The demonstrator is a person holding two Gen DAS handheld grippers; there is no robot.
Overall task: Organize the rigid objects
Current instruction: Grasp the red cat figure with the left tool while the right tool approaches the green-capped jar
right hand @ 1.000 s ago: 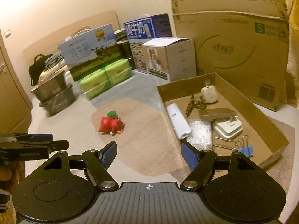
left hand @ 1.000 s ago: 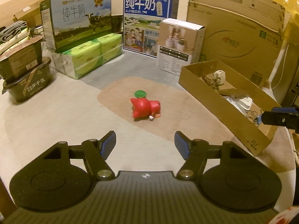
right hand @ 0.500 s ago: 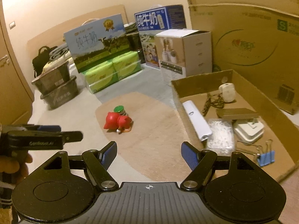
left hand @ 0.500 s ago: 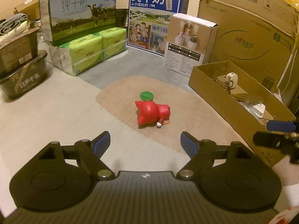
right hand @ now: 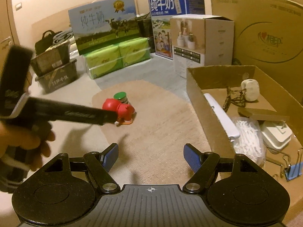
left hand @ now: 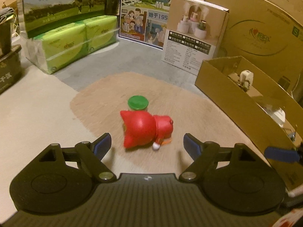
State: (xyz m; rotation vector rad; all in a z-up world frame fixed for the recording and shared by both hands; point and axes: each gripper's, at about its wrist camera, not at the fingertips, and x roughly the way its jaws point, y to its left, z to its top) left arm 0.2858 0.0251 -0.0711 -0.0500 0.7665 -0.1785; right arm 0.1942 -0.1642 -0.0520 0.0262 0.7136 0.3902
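A red toy figure (left hand: 144, 130) lies on its side on the tan mat (left hand: 181, 102), with a small green-capped can (left hand: 137, 102) just behind it. My left gripper (left hand: 146, 144) hovers close in front of the toy, open, its blue pads (left hand: 101, 144) wide apart and not touching it. From the right wrist view the same toy (right hand: 118, 110) and can (right hand: 120, 97) sit mid-floor, and the left gripper (right hand: 106, 116), held by a hand, reaches in beside the toy. My right gripper (right hand: 150, 158) is open above bare mat, holding nothing.
An open cardboard tray (right hand: 197, 83) at the right holds a white remote (right hand: 220, 117), a charger, a cable, binder clips and other small items. Milk cartons (right hand: 105, 24), green tissue packs (right hand: 117, 56), a white box (left hand: 193, 37) and big cardboard boxes line the back.
My left gripper has moved forward and down toward the red toy, and its jaws have spread wider. The right gripper has sunk lower, still open at the same width.
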